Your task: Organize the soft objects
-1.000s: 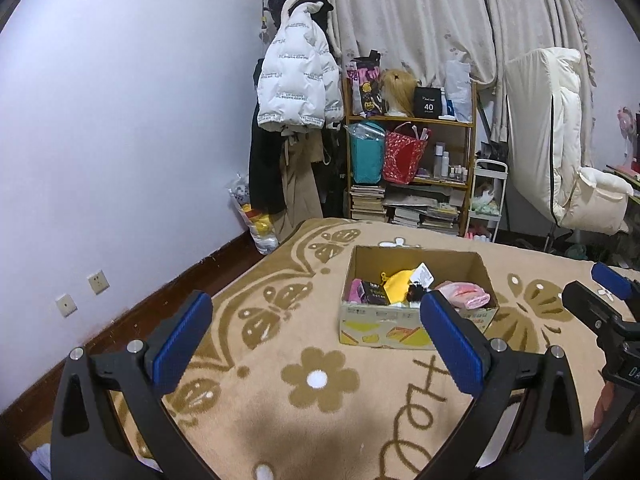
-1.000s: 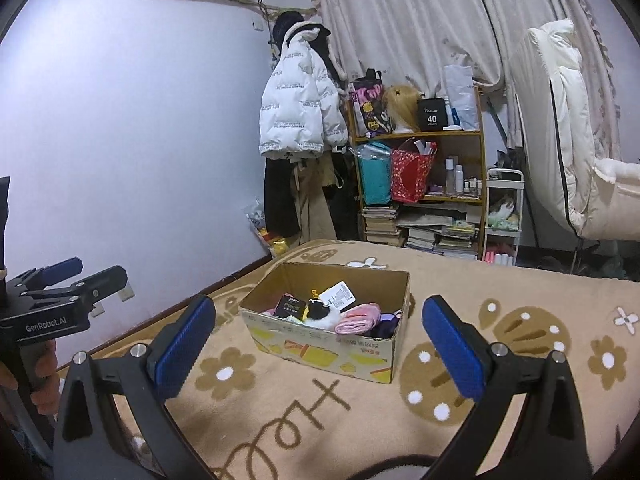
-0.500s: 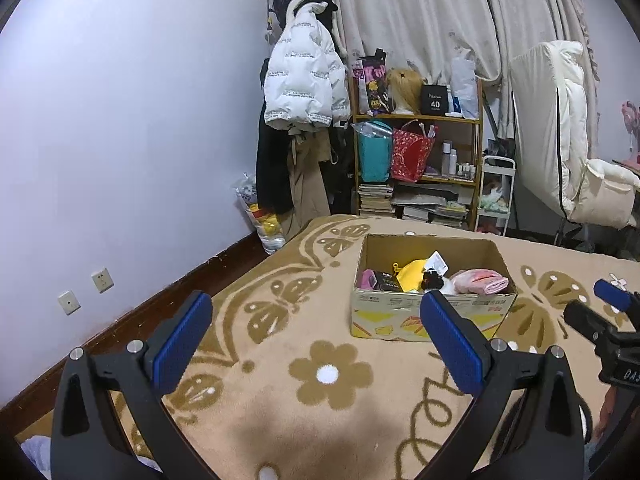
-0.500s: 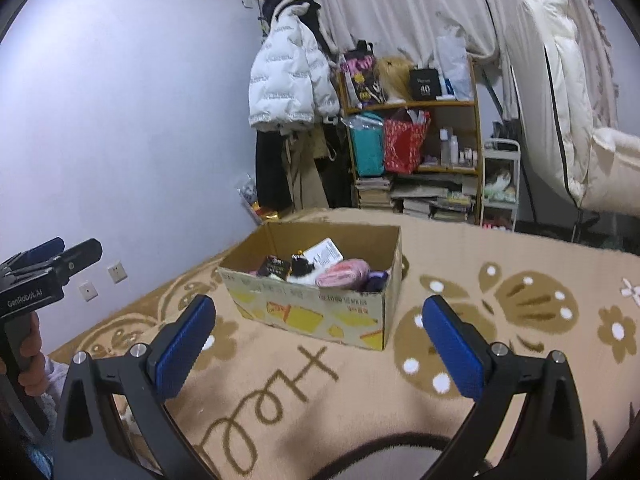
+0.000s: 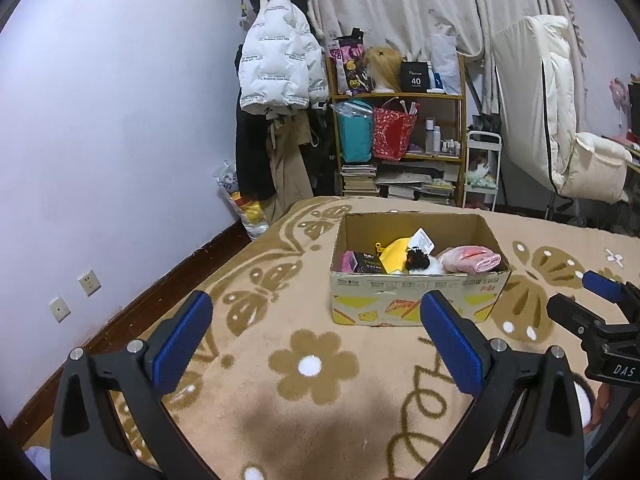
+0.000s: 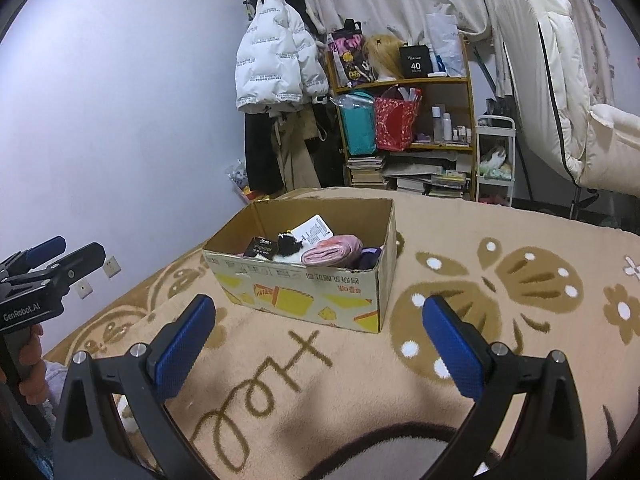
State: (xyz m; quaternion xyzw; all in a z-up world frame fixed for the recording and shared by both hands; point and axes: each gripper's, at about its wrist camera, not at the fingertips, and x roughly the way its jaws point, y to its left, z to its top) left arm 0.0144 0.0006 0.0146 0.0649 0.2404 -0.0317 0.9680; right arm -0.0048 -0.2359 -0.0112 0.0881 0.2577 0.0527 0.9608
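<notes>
The near wall of the cardboard box (image 5: pixel 416 300) hides the lower parts of everything inside it, so only the tops show: a pink folded cloth (image 5: pixel 470 260), a yellow item (image 5: pixel 394 254), a black plush piece (image 5: pixel 416 258) and a dark packet (image 5: pixel 368 263) whose print is too small to read. In the right wrist view a purple thing (image 6: pixel 370 258) sits mostly behind the box wall; what it is cannot be told. The right gripper (image 5: pixel 600 312) is cut off by the right edge of the left wrist frame, and the left gripper (image 6: pixel 48 264) by the left edge of the right wrist frame. The bottles on the shelf (image 5: pixel 438 136) are too small to identify.
</notes>
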